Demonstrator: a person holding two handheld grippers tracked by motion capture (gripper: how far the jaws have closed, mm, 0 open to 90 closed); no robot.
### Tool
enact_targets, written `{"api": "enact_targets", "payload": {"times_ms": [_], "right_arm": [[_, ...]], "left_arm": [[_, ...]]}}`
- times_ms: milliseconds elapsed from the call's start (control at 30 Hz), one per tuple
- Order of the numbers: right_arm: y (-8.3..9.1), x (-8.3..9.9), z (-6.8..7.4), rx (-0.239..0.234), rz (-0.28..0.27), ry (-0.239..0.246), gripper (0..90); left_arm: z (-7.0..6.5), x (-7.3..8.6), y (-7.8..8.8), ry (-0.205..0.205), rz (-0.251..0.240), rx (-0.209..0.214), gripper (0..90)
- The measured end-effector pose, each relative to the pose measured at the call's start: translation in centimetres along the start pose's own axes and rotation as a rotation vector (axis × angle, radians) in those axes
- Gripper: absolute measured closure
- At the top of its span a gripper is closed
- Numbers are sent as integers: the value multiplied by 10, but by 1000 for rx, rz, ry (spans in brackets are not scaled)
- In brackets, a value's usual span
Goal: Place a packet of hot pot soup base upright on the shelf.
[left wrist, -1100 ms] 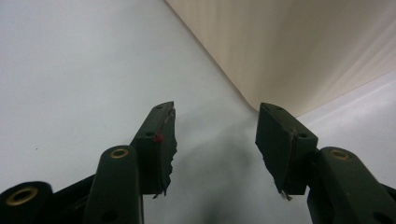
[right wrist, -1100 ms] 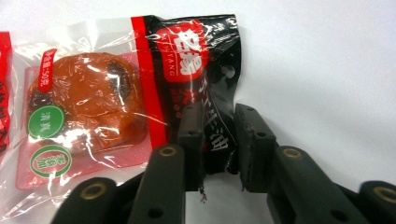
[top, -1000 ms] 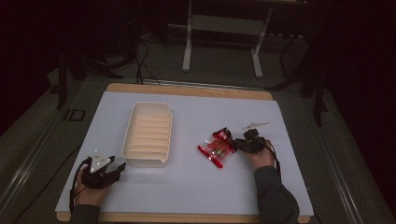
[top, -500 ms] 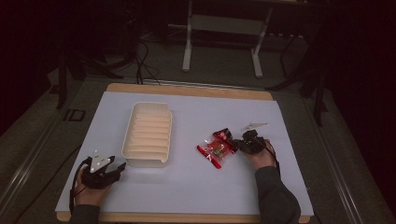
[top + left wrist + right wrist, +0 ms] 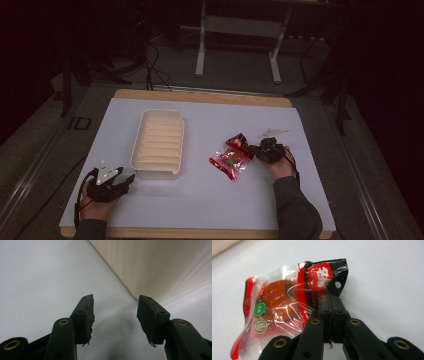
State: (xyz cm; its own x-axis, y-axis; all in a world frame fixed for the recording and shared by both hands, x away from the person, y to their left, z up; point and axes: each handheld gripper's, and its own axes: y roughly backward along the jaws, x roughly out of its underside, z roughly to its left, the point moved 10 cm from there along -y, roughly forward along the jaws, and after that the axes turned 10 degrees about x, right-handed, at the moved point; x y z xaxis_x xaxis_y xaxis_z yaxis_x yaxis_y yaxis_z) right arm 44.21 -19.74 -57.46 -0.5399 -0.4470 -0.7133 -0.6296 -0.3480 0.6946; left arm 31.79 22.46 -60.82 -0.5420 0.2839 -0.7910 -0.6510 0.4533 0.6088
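The red and clear plastic snack packet (image 5: 287, 305), with an orange-brown piece of food showing through its window, lies on the pale table sheet (image 5: 210, 200) to the right of the cream ribbed plastic tray (image 5: 159, 144), well apart from it. The right gripper (image 5: 331, 312) has its jaws pressed together on the packet's black-and-red sealed edge, close by the punched hanging hole; the jaws have just been closing, and the film is pinched between them. So the step in hand looks like the pick-up: the grip is made, the lift is not yet begun, as the packet rests flat in the high view (image 5: 231, 157). The next move likely calls for raising it by that thin seam without letting the slick film slip, then carrying it leftward over the tray's rim. The left gripper (image 5: 115, 315) sits at the tray's near left corner, jaws spread with nothing between them, just short of the tray wall.
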Motion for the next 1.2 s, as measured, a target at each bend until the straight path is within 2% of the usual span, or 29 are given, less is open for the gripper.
{"api": "enact_targets", "payload": {"times_ms": [267, 700, 1200], "right_arm": [[9, -15, 6, -10, -37, 25, 894], [23, -37, 21, -10, -82, 107, 895], [34, -62, 41, -61, -144, 144, 897]], "left_arm": [[0, 0, 0, 0, 0, 1, 476], [0, 0, 0, -3, 1, -1, 476], [0, 0, 0, -3, 1, 1, 476]]}}
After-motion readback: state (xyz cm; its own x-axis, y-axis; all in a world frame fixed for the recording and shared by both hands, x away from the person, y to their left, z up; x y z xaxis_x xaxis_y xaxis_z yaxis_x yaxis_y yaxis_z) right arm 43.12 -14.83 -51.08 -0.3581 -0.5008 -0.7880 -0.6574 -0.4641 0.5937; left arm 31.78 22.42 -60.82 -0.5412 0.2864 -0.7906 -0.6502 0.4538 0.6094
